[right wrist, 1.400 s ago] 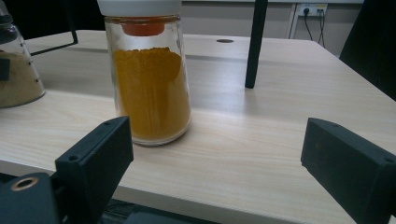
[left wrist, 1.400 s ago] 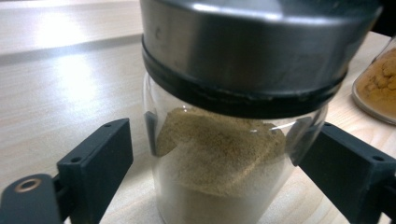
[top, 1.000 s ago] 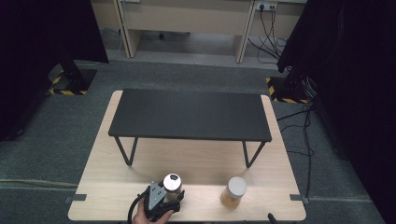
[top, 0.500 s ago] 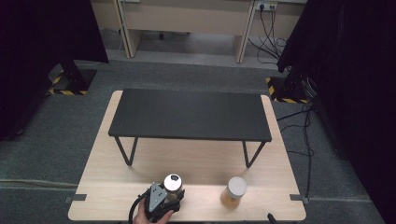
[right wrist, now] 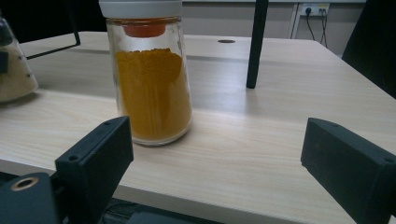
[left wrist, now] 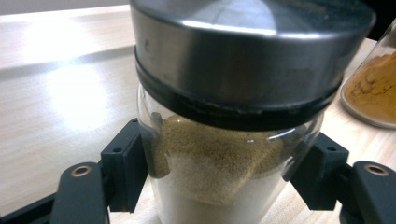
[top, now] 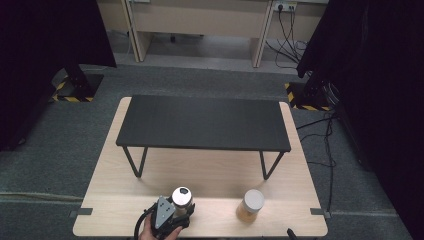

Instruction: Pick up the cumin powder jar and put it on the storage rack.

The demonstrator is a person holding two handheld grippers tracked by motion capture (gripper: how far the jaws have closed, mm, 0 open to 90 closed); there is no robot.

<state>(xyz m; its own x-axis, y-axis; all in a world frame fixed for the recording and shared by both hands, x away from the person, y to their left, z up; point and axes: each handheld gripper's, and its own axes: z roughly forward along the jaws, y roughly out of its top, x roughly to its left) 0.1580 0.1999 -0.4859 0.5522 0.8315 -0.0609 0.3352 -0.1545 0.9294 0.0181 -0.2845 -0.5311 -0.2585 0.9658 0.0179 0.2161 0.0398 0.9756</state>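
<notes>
Grey carpet surrounds your pale wood desk [top: 210, 172] w/ a black shelf [top: 202, 122] at its back. Left claw [left wrist: 219, 182] is closed on the steel-lidded jar [left wrist: 224, 140], low on the glass for a steady lift, in front of the shelf. Right claw [right wrist: 224, 172] gapes wide, empty, short of the turmeric jar [right wrist: 152, 77]. Steel-lidded jar's base is cut off.

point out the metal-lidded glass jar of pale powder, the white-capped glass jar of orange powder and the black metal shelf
metal-lidded glass jar of pale powder [left wrist: 224, 172], left gripper view, glass wall
white-capped glass jar of orange powder [right wrist: 153, 93], right gripper view, glass wall
black metal shelf [top: 202, 122], high view, top
</notes>
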